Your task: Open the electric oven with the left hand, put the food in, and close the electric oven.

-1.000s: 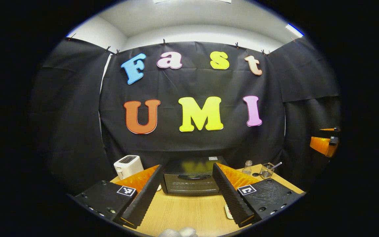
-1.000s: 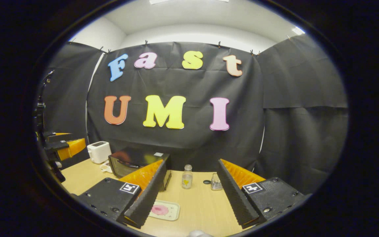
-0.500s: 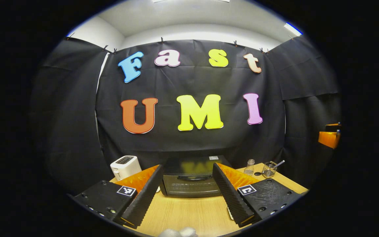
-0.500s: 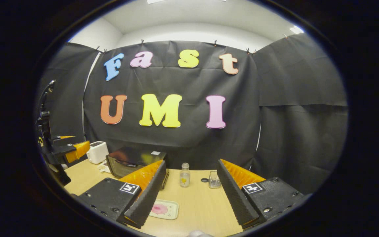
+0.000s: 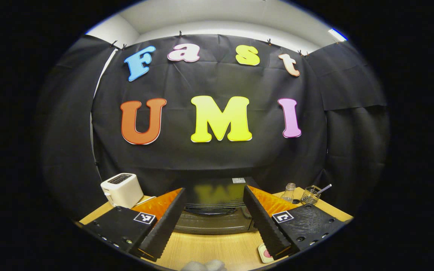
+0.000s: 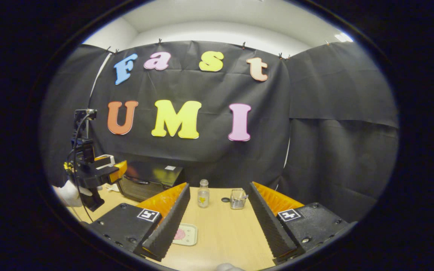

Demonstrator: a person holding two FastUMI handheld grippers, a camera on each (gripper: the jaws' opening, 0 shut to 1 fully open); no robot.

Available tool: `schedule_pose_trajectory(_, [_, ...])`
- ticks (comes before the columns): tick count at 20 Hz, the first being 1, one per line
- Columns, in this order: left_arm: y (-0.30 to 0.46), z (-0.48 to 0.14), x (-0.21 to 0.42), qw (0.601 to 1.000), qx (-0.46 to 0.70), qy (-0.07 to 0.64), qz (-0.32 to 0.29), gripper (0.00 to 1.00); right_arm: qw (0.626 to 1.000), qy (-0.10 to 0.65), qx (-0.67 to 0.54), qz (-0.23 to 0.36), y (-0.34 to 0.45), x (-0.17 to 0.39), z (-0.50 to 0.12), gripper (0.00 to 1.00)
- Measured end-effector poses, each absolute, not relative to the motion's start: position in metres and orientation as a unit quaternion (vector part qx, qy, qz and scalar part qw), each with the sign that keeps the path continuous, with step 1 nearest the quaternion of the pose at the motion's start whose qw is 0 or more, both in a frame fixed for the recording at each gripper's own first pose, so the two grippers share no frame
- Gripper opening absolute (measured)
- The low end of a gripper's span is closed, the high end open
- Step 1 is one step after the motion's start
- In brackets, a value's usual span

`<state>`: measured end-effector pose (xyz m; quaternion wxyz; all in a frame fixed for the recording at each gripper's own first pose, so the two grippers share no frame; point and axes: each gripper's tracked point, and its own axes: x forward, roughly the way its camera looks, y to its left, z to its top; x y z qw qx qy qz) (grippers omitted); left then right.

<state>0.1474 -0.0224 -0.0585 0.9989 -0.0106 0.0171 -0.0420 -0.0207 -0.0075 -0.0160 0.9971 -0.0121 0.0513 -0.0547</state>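
The left gripper (image 5: pixel 212 216) points level at the shut oven (image 5: pixel 213 222), fingers wide. The right gripper (image 6: pixel 217 218) hovers over the surface (image 6: pixel 224 233), fingers wide, empty.

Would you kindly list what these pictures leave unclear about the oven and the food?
- Left gripper view: the electric oven door's sides sit behind the left claw fingers.
- Right gripper view: the food tray is partly covered by the right claw finger; its pink item is too small to identify.

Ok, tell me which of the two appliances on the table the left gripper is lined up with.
The black electric oven, framed between the open left gripper; the white toaster stands off to its left side.
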Motion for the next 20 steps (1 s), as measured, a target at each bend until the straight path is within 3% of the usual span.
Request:
schedule_pose_trajectory(2, [-0.021, -0.075, 0.17, 0.999, -0.007, 0.03, -0.041, 1.0, 0.995, 0.064, -0.017, -0.068, -0.015, -0.022, -0.022, 0.96])
schedule_pose_trajectory(3, [-0.02, -0.084, 0.181, 0.999, -0.003, 0.036, -0.038, 0.96, 0.995, 0.07, -0.019, -0.074, -0.018, -0.023, -0.025, 0.96])
schedule_pose_trajectory(10, [-0.016, -0.142, 0.231, 0.996, -0.005, 0.083, -0.031, 0.97, 0.992, 0.095, -0.009, -0.086, -0.016, -0.003, -0.037, 0.96])
schedule_pose_trajectory(20, [-0.021, -0.16, 0.231, 0.994, 0.007, 0.101, -0.037, 0.96, 0.993, 0.108, 0.006, -0.058, 0.012, 0.018, -0.043, 0.97])
